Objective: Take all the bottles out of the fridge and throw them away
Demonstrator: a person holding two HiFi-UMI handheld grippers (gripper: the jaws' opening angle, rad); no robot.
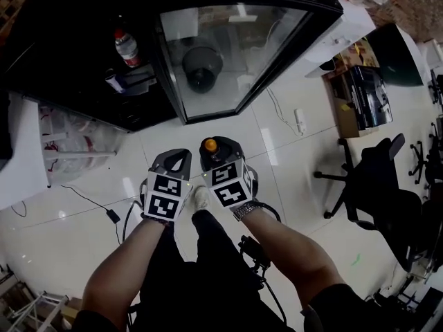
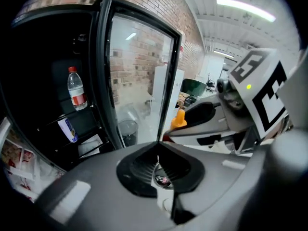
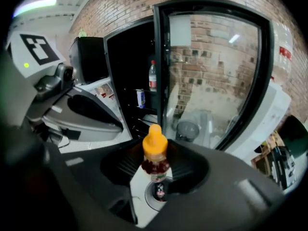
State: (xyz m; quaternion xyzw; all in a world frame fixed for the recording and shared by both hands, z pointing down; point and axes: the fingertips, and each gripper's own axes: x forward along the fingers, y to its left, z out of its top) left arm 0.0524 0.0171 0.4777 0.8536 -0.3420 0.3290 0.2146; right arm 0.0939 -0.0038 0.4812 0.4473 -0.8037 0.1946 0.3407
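Orange-capped bottle [image 3: 155, 150] is already out of the fridge [image 1: 69, 19]. It's pinched in the right hand-held gripper [image 3: 155, 170], jaws closed on its dark red body, with the cap pointing to 12 o'clock in the right gripper view. The left hand-held gripper [image 2: 158, 150] sits just beside it at 9 o'clock, jaws together with nothing between them.

Going outward, one more is left inside: a clear bottle with a red label [image 1: 127, 47], standing upright on a shelf, so its long axis is vertical. In the head view it's at roughly 11 o'clock from the left hand-held gripper and well apart from it. It lies further round toward 10 from the right one, so the empty left hand is the nearer one, and I'd guess it's the one to go in.

The glass door [image 1: 228, 47] hangs open at 12 o'clock from both hands. Through it there's a round grey thing [image 1: 201, 68] that looks like a bin, though I can't be sure. If it is, the held bottle goes there, around the door's edge, not straight ahead
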